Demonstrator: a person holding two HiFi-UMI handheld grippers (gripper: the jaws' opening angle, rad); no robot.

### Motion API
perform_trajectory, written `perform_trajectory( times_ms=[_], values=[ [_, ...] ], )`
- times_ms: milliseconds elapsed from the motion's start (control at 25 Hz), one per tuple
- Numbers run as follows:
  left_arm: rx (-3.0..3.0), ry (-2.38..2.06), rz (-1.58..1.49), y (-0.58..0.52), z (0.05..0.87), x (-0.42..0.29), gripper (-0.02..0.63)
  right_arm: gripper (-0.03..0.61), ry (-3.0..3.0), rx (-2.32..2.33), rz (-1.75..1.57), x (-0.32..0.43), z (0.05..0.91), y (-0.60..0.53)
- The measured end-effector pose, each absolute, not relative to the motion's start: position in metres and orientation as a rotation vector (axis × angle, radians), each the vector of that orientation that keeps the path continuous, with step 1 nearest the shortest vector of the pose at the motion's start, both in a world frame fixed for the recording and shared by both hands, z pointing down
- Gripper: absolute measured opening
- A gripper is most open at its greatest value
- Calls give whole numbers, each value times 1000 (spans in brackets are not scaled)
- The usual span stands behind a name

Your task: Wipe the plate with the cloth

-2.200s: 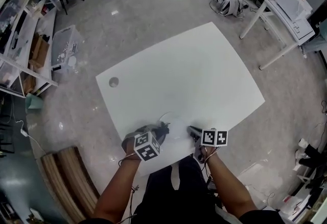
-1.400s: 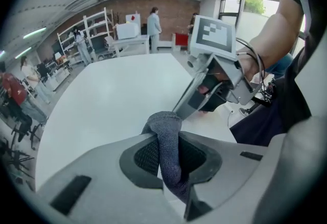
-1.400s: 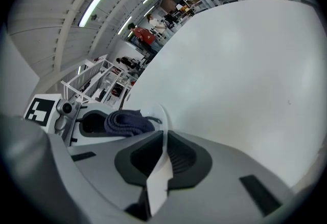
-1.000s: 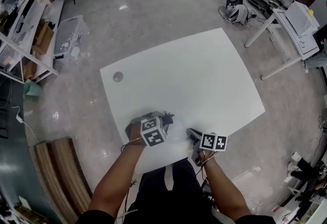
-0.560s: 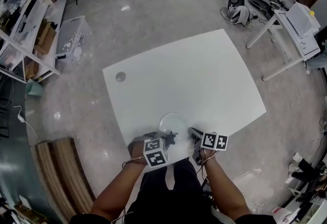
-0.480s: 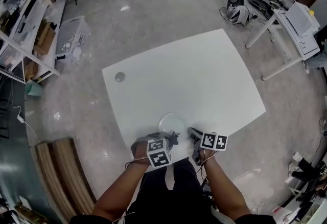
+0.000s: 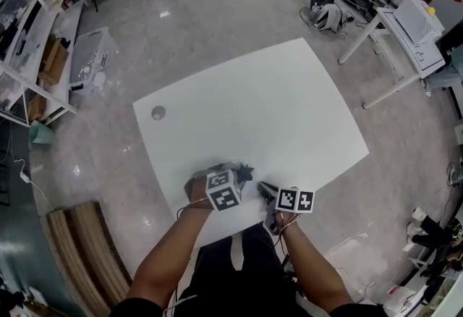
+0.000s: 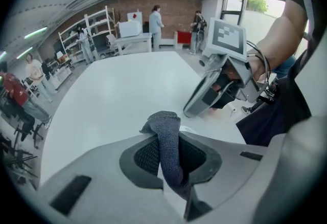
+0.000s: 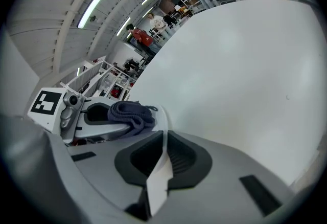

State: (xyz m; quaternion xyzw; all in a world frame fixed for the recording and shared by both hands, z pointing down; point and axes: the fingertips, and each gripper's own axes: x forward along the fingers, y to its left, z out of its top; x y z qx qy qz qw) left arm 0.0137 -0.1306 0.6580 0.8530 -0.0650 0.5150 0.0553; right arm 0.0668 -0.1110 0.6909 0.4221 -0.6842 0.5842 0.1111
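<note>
1. Table, broad and white, carries the plate at its 6 o'clock edge, right by the person, probably so both hands reach it without stretching.
2. White and flat, the plate is mostly covered in the head view by the left gripper. Its thin rim shows best in the right gripper view.
3. At the plate's 4 o'clock rim the right gripper is clamped onto that edge. I judge this pins the plate so wiping cannot push it about.
4. Tipped steeply down, the left gripper is pinched tight on a fold of the cloth. A wad stands proud of the tips, so fabric rather than jaw meets the plate.
5. Dark grey and knitted, the cloth hangs over the plate. How hard it presses I cannot tell.
6. Half a second earlier the plate lay uncovered at 12 o'clock from the left gripper. Since then that gripper has swept toward 12 o'clock across it, while the right gripper has kept its hold in place.
</note>
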Motion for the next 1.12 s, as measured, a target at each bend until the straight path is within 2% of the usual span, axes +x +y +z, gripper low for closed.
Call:
perform_trajectory(
  times_ms=[240, 480, 760, 1120],
  values=[
    [2538, -277, 1659, -145, 659, -33, 54, 25, -2012, 1256, 1721, 70, 693, -108],
    [2485, -260, 1659, -95, 659, -58, 54, 25, -2015, 1261, 1718, 71, 693, -106],
    [2505, -137, 1566, -43, 661, -6, 54, 25, -2018, 1256, 1710, 67, 690, -107],
    [2572, -143, 1559, -104, 659, 35, 54, 25, -2023, 1234, 1701, 66, 691, -105]
  ],
)
